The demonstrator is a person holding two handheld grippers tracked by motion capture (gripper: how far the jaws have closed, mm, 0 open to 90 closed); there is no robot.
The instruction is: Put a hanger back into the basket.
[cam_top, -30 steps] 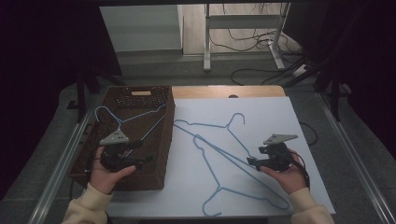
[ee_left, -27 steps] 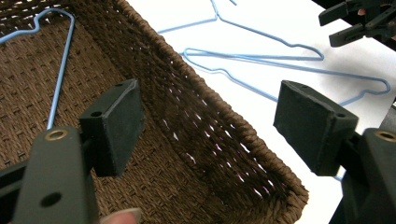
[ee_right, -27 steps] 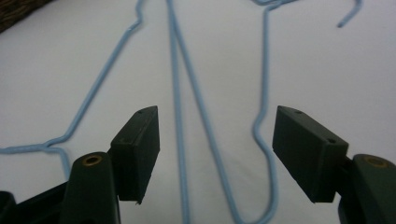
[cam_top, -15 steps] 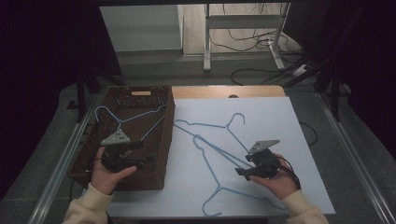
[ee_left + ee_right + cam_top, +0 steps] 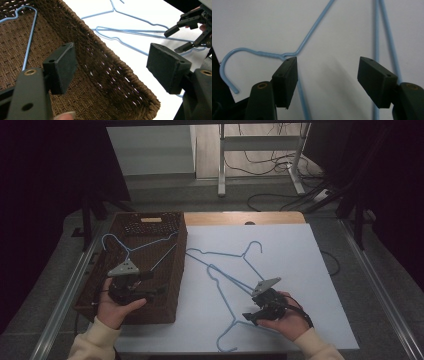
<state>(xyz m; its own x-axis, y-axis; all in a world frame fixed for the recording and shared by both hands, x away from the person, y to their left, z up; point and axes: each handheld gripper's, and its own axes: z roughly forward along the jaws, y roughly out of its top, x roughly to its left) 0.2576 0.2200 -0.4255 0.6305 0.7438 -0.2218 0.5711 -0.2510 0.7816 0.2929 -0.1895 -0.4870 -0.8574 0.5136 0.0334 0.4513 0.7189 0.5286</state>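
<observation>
Three light-blue wire hangers are in sight. One hanger (image 5: 131, 251) lies inside the brown wicker basket (image 5: 179, 270) at the left. Two more lie crossed on the white tabletop (image 5: 305, 270): a far hanger (image 5: 227, 254) and a near hanger (image 5: 234, 324) whose hook points at the front edge. My left gripper (image 5: 156, 283) hovers over the basket, open and holding nothing (image 5: 113, 66). My right gripper (image 5: 250, 316) is low over the near hanger's neck (image 5: 312, 32), open, with the wire running past its left jaw. The pads touch nothing.
The basket's woven wall (image 5: 107, 65) stands right under my left gripper. A metal rail (image 5: 65, 290) runs along the table's left side. Behind the table stand a desk frame (image 5: 260, 150) and loose cables (image 5: 280, 200) on the floor.
My right gripper has slid left and toward the front edge, sinking a little onto the near hanger's neck. The left gripper has stayed where it was.
</observation>
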